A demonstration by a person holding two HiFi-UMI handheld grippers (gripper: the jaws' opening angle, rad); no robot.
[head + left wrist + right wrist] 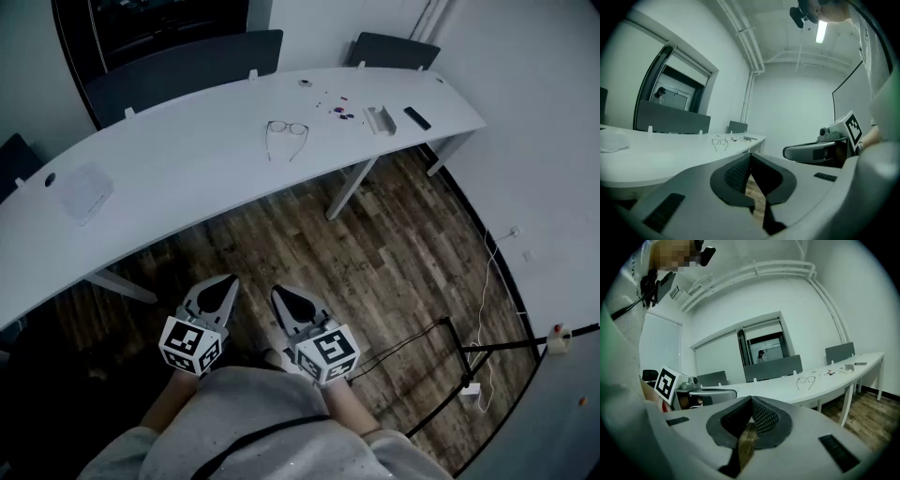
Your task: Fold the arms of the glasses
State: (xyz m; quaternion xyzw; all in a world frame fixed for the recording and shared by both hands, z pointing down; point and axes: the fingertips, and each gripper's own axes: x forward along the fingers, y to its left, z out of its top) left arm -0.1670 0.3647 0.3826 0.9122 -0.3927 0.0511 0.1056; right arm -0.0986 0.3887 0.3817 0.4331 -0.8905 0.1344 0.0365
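The glasses [286,131] lie on the long white table [187,159] with both arms spread open toward me; they also show small in the left gripper view [720,142] and in the right gripper view [805,380]. Both grippers hang low near my body over the wooden floor, far short of the table. My left gripper [222,285] has its jaws together with nothing between them. My right gripper [284,295] is likewise shut and empty. In each gripper view the dark pads [740,176] [757,418] meet at their tips.
Small items lie at the table's right end: a black remote [417,118], a white holder [380,120] and scattered small pieces [339,108]. A clear plastic lid [86,190] rests at the left. Dark chairs [187,61] stand behind the table. Cables and a stand [469,361] cross the floor at right.
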